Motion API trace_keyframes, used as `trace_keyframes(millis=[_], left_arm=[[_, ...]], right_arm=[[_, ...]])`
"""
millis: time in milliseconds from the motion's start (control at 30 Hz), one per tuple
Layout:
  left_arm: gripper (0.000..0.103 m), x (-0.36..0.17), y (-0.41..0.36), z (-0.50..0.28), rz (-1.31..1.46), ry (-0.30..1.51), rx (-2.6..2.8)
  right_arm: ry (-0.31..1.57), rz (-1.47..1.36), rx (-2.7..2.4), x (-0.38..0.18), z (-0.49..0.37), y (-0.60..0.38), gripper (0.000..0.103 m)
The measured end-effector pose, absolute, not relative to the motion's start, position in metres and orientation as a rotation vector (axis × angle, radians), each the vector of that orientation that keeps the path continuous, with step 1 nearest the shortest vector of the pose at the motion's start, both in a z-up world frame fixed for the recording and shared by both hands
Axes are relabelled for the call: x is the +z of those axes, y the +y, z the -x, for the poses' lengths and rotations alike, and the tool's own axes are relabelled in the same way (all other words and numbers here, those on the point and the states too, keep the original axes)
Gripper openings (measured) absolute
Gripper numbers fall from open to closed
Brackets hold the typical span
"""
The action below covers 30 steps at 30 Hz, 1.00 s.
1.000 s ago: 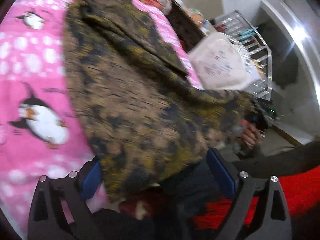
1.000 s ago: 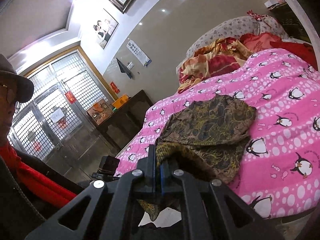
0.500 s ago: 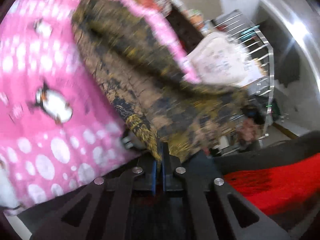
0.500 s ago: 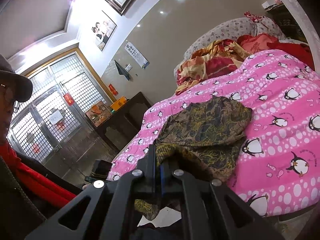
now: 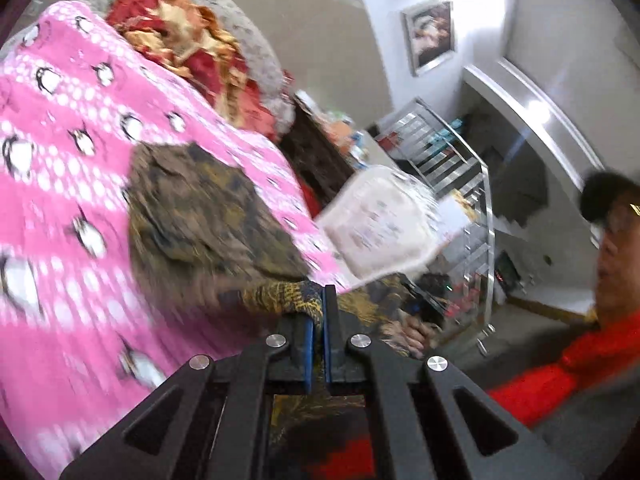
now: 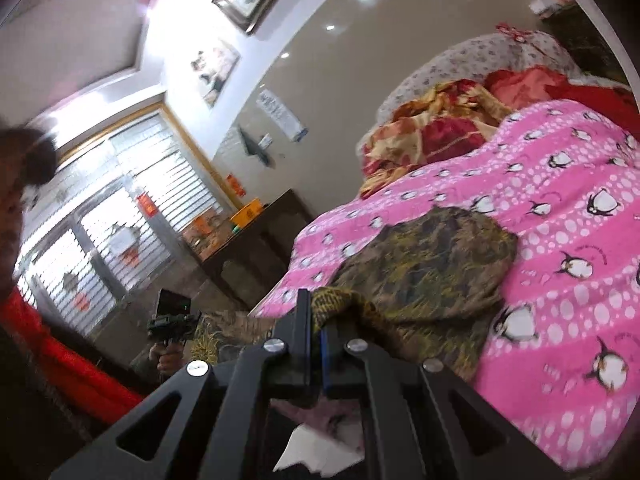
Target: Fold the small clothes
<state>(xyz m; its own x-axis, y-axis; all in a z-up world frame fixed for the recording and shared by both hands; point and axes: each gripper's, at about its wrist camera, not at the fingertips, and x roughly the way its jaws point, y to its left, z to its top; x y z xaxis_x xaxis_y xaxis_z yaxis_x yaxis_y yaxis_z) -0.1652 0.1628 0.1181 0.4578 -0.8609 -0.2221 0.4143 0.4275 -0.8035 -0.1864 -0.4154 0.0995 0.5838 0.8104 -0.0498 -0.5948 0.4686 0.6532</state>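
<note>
Both tongs, left (image 5: 318, 312) and right (image 6: 316, 316), are clenched on the near hem of the brown patterned garment (image 6: 432, 264), raised off the pink penguin blanket (image 6: 560, 240) where the rest lies.

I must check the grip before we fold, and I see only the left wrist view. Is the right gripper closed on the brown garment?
Observer: Yes. In the right wrist view the right gripper is shut on a bunched edge of the brown garment.
Operator: Does the cloth hang free between the two grippers?
Observer: From that side, a strip of it runs off the bed edge toward the left gripper, above the floor and not lying on the pink blanket.
</note>
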Motion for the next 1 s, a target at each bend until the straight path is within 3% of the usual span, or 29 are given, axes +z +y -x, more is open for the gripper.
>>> trace_keyframes(millis=[333, 467, 567, 633, 800, 867, 933, 1000], left_arm=[[0.000, 0.083, 0.173, -0.024, 0.792, 0.809, -0.581], [0.000, 0.023, 0.162, -0.079, 0.762, 1.046, -0.416], [0.007, 0.000, 0.165, -0.073, 0.828, 1.079, -0.400], [0.032, 0.008, 0.171, -0.059, 0.796, 1.044, -0.399], [0.033, 0.051, 0.170, -0.022, 0.571, 0.929, -0.315], [0.036, 0.072, 0.141, -0.013, 0.492, 0.869, -0.428], [0.041, 0.072, 0.093, -0.014, 0.417, 0.929, -0.567], [0.041, 0.057, 0.052, -0.021, 0.318, 1.022, -0.618]], right_arm=[[0.551, -0.880, 0.519, 0.072, -0.006, -0.438, 0.003], [0.723, -0.852, 0.435, 0.032, -0.077, -0.419, 0.004], [0.872, -0.888, 0.361, -0.006, -0.098, -0.410, 0.015], [0.872, -0.918, 0.374, -0.012, -0.088, -0.412, 0.017], [0.724, -0.706, 0.268, 0.034, -0.032, -0.427, 0.037], [0.677, -0.608, 0.260, 0.054, -0.015, -0.421, 0.041], [0.678, -0.498, 0.314, 0.069, -0.008, -0.398, 0.050], [0.763, -0.359, 0.348, 0.069, -0.017, -0.366, 0.073]])
